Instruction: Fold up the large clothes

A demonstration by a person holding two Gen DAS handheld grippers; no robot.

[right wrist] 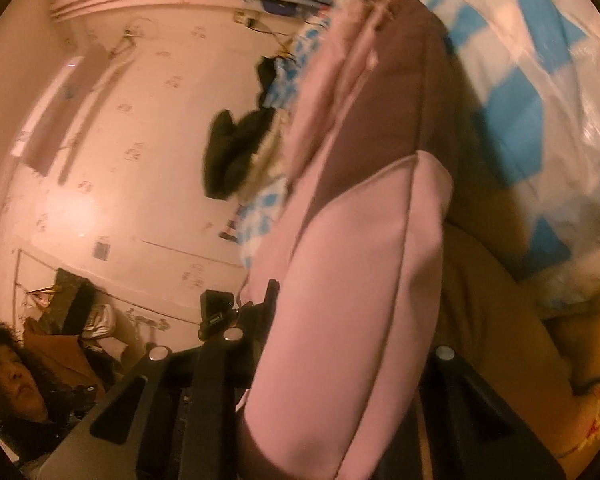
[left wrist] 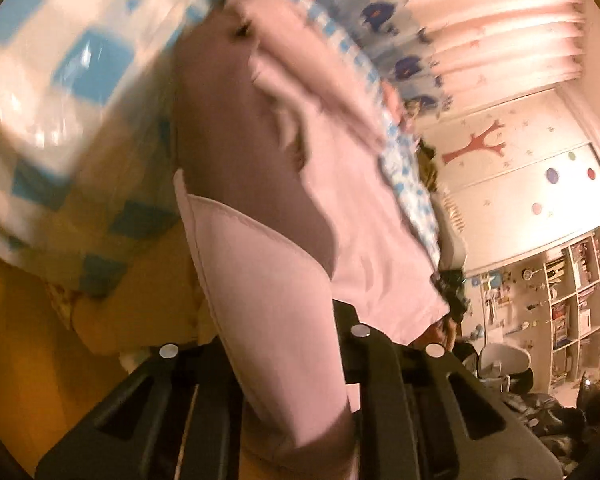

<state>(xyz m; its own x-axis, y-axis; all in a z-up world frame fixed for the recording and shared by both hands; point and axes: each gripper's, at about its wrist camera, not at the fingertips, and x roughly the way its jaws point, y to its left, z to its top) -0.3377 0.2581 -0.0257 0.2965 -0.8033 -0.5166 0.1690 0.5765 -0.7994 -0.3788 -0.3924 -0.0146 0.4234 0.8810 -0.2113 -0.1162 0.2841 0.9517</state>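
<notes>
A large pink garment (left wrist: 260, 200) hangs stretched between both grippers above a bed with a blue-and-white checked cover (left wrist: 80, 60). My left gripper (left wrist: 296, 412) is shut on a hemmed pink edge that runs between its black fingers (left wrist: 384, 360). In the right wrist view the same pink garment (right wrist: 360, 260) fills the middle. My right gripper (right wrist: 332, 412) is shut on its hemmed edge, which hides the fingertips. The far end of the garment lies bunched on the bed (right wrist: 540, 60). Both views are blurred.
A pink curtain (left wrist: 500, 20) and a white wardrobe with a tree sticker (left wrist: 520, 168) stand to the right, with shelves (left wrist: 572, 300) below. A dark piece of clothing (right wrist: 236, 152) lies at the bed's edge. A person's face (right wrist: 12, 384) shows at lower left.
</notes>
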